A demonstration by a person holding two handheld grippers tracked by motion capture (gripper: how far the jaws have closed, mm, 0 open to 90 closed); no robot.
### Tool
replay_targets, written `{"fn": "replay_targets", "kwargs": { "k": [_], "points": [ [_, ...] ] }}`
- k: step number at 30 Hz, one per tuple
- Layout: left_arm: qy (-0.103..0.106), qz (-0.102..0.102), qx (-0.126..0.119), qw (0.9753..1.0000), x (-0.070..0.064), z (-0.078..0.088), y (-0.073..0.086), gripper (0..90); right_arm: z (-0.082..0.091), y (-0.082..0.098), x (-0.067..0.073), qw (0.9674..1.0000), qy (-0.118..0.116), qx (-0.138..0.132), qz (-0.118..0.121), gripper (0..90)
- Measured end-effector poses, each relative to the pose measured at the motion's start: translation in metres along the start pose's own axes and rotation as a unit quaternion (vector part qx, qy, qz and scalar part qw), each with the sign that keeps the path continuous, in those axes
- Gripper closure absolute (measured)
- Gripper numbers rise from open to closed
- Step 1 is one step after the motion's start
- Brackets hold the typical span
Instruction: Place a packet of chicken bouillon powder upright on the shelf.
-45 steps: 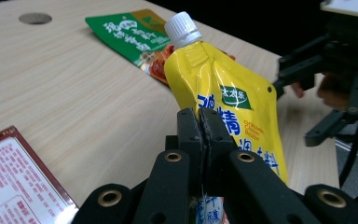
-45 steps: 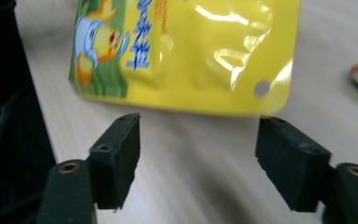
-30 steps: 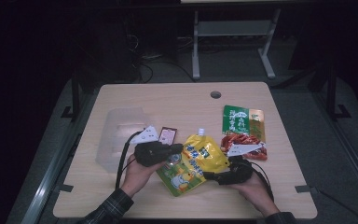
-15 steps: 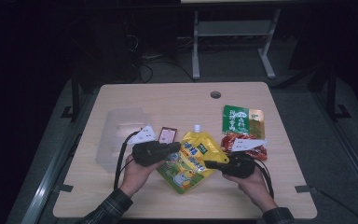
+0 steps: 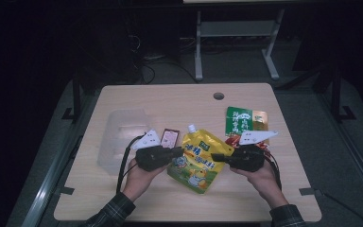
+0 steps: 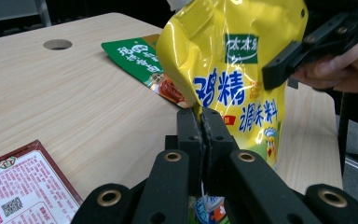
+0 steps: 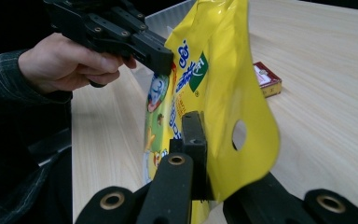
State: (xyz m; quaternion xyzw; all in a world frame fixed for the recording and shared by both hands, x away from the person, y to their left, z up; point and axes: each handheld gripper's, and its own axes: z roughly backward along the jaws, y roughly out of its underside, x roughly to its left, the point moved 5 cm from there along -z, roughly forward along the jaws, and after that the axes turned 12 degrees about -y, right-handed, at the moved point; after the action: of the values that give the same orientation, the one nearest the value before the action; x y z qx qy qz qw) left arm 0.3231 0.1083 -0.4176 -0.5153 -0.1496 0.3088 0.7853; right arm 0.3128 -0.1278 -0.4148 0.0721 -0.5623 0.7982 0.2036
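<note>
Pinching opposite edges, the left tool (image 5: 177, 152) and right tool (image 5: 216, 156) are suspending the yellow spouted pouch (image 5: 198, 158) mid-frame above the table (image 5: 170, 101), apparently to spread it flat.

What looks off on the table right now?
Nothing spilled or damaged. The yellow spout pouch is held off the table between the left gripper and right gripper, each shut on an edge.

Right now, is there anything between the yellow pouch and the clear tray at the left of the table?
The left gripper and its hand hold the yellow pouch on the side toward the clear tray. A small red packet lies near that path, beside the tray.
</note>
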Motion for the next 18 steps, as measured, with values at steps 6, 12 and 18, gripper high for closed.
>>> {"fn": "replay_targets", "kwargs": {
  "k": [6,12,18],
  "points": [
    [-0.015,0.0,-0.004,0.9999,0.004,0.003,-0.002,82.2,0.004,-0.011,0.002,0.9999,-0.002,0.001,0.013,90.0],
    [-0.016,-0.013,0.004,0.9998,0.0,0.008,-0.004,63.6,0.01,-0.016,0.002,0.9999,0.002,-0.004,0.014,90.0],
    [-0.007,-0.04,0.045,0.9982,-0.009,0.015,0.006,45.0,0.012,-0.025,-0.001,0.9999,0.011,-0.01,0.007,90.0]
  ]
}}
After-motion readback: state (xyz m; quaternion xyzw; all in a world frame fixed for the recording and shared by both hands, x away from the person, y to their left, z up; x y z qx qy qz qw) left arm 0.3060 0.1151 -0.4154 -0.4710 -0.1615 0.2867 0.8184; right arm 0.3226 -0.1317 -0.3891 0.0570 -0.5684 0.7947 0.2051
